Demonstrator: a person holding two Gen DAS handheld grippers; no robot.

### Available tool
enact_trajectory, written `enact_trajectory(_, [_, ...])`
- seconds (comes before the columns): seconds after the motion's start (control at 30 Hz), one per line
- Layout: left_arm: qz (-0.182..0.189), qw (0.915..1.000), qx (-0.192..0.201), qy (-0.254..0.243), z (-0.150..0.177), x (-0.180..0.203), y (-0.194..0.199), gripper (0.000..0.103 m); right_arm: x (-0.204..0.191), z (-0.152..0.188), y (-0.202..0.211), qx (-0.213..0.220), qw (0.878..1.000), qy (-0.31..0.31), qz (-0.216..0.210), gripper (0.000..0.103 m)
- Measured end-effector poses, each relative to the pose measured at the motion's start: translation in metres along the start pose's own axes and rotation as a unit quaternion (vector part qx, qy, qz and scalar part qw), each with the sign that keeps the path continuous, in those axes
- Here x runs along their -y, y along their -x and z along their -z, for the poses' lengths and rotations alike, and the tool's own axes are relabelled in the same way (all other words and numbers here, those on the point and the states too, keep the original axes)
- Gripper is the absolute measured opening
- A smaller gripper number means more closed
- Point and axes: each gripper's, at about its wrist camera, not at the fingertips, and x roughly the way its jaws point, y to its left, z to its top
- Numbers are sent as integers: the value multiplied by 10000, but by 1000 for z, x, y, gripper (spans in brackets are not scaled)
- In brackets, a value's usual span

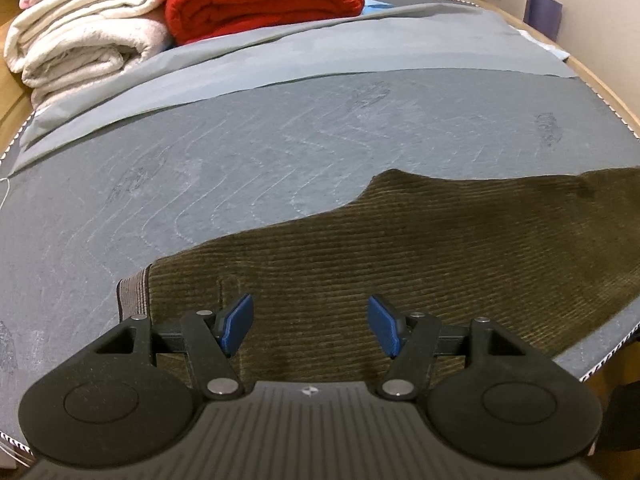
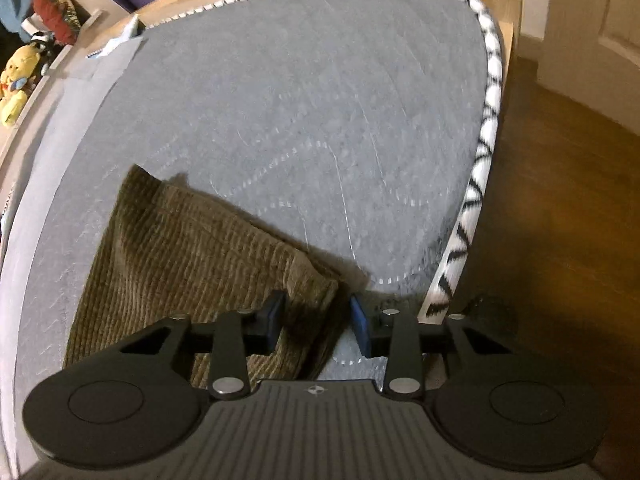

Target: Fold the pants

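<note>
Grey quilted mattress (image 1: pixel 248 168) fills my view, olive corduroy pants (image 1: pixel 400 256) lying flat near its front edge. My left gripper (image 1: pixel 311 326) hovers over the waistband end, fingers well apart, nothing between them. My right gripper (image 2: pixel 317 322) straddles the leg's hem corner, fingers narrower; through the blur, contact looks unlikely.

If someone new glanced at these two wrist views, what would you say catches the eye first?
Probably the olive corduroy pants spread flat on the grey mattress, filling the foreground under the left gripper, whose blue pads hang open above them. Next, the bright red folded blanket beside cream ones at the far end. In the right wrist view, the right gripper straddles the pants' corner near the mattress's zigzag-trimmed edge.
</note>
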Motion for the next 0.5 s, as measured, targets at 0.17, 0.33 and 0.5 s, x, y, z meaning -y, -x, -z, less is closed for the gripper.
enact_trajectory(0.17, [49, 10000, 10, -59, 1, 1, 1, 69, -1, 2, 3, 50, 9999, 104, -87, 28])
enact_trajectory(0.33, [143, 9998, 133, 106, -1, -7, 5, 69, -32, 13, 41, 853, 9950, 481, -221, 24])
enact_trajectory(0.5, [162, 9997, 135, 130, -1, -12, 5, 69, -152, 111, 119, 2613, 9064, 3270, -564, 24])
